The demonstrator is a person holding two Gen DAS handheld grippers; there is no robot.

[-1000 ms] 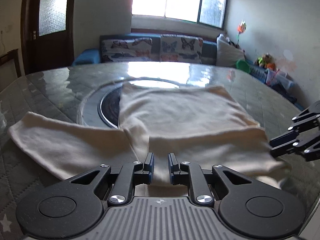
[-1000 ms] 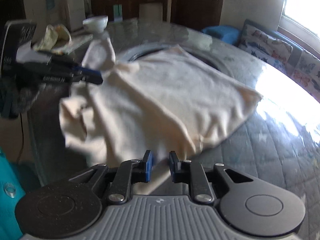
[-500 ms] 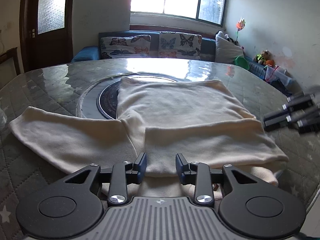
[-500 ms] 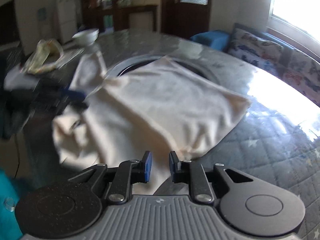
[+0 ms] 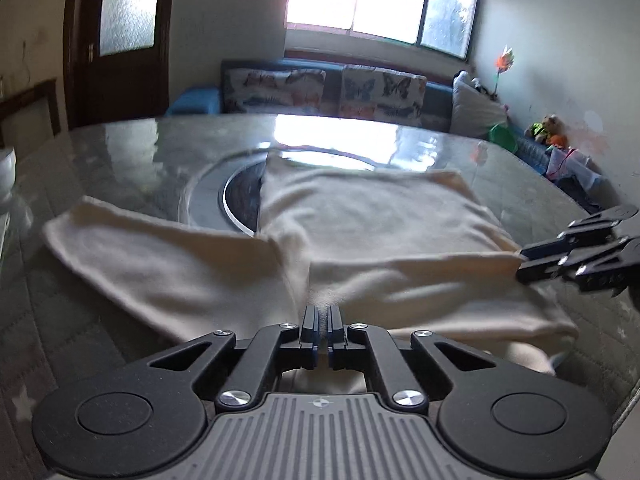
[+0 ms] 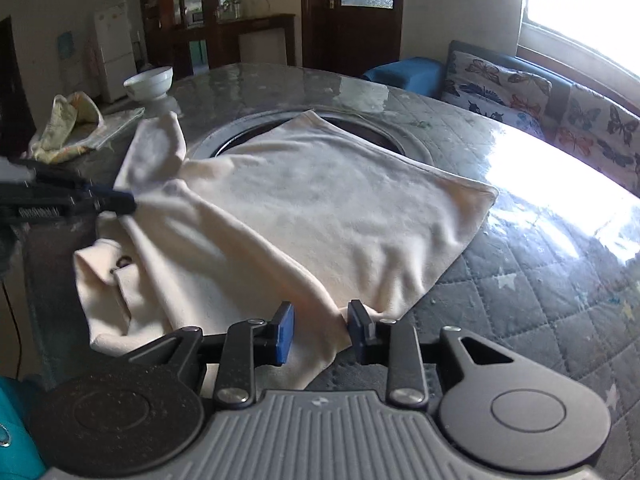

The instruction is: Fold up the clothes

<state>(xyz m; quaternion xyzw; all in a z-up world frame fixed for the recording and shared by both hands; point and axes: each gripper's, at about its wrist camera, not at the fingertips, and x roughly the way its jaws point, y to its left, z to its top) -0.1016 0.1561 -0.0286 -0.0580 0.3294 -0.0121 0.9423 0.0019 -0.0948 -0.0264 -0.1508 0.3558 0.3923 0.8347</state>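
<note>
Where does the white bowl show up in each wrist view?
Left wrist: only a white sliver at the far left edge, likely the bowl, cut off by the frame.
Right wrist: bowl in full at upper left, on the far side of the table, behind the cream garment.
Shared landmark: the round inset ring in the table, partly under the garment in both views.

white bowl (image 6: 149, 82), butterfly cushions (image 5: 324, 90), fridge (image 6: 113, 50)

The left tool (image 5: 321, 322) has closed on the garment (image 5: 360, 220); the right tool (image 6: 320, 332) has opened.
</note>
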